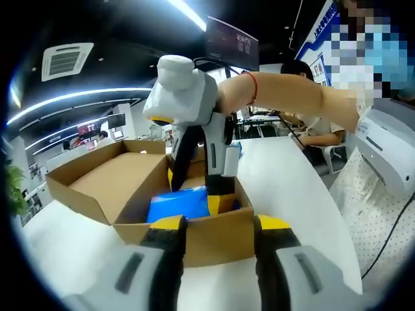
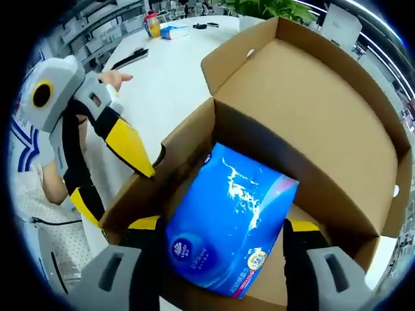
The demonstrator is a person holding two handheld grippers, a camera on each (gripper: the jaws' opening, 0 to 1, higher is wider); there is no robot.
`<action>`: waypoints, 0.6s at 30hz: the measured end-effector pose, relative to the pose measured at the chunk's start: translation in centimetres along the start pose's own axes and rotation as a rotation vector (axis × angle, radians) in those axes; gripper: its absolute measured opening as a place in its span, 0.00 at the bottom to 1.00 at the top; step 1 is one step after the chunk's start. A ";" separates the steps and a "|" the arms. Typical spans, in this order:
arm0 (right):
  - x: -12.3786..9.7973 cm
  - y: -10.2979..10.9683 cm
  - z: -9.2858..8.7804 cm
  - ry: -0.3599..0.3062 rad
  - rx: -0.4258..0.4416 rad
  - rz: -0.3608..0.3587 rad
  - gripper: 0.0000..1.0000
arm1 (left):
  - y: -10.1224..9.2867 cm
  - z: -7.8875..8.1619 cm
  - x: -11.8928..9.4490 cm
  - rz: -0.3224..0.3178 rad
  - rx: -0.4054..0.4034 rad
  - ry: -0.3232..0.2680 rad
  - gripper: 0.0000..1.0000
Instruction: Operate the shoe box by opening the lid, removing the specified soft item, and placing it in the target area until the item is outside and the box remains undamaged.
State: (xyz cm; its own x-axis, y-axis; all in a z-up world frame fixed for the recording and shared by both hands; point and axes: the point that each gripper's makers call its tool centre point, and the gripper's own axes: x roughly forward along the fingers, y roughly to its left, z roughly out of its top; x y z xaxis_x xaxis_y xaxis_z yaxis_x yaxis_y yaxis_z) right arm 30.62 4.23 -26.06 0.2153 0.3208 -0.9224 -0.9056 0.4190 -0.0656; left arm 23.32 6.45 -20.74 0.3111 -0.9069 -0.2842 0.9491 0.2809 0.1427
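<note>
An open brown cardboard shoe box (image 1: 214, 243) (image 2: 311, 110) stands on a white table (image 1: 292, 194), its lid folded back. A glossy blue soft pack (image 2: 227, 220) (image 1: 178, 204) lies tilted inside. My right gripper (image 2: 224, 227) (image 1: 201, 188) reaches down into the box, its jaws on either side of the pack and shut on it. My left gripper (image 1: 220, 227) (image 2: 123, 194) stays open at the box's near wall, one yellow fingertip (image 2: 139, 159) touching the wall's edge.
A person's arm (image 1: 285, 97) holds the right gripper. Another person sits at the far end of the table (image 1: 311, 129). A white machine (image 1: 389, 149) stands beside the table. A bottle (image 2: 152, 24) and a black object (image 2: 133, 58) lie farther along it.
</note>
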 end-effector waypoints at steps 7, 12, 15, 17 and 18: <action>1.2 -0.2 -0.2 0.057 0.056 -0.019 0.82 | 0.0 0.0 0.0 0.002 0.001 0.001 0.43; 1.6 -0.3 -0.4 0.083 0.102 -0.017 0.83 | 0.0 0.0 0.0 0.002 0.000 0.000 0.43; 1.9 -0.3 -0.6 0.095 0.128 -0.020 0.84 | 0.0 0.0 0.0 0.002 0.000 0.001 0.43; 2.1 -0.3 -0.7 0.107 0.145 -0.024 0.84 | 0.0 0.0 0.0 0.003 0.000 0.001 0.43; 2.1 -0.3 -0.8 0.114 0.152 -0.026 0.84 | 0.0 0.0 0.0 0.003 0.000 0.001 0.43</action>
State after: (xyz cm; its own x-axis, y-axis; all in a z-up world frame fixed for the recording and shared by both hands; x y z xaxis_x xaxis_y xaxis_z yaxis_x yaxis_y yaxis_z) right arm 31.07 4.13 -28.29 0.1875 0.2136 -0.9588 -0.8325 0.5525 -0.0397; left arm 23.29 6.48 -20.71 0.3136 -0.9059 -0.2844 0.9482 0.2832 0.1436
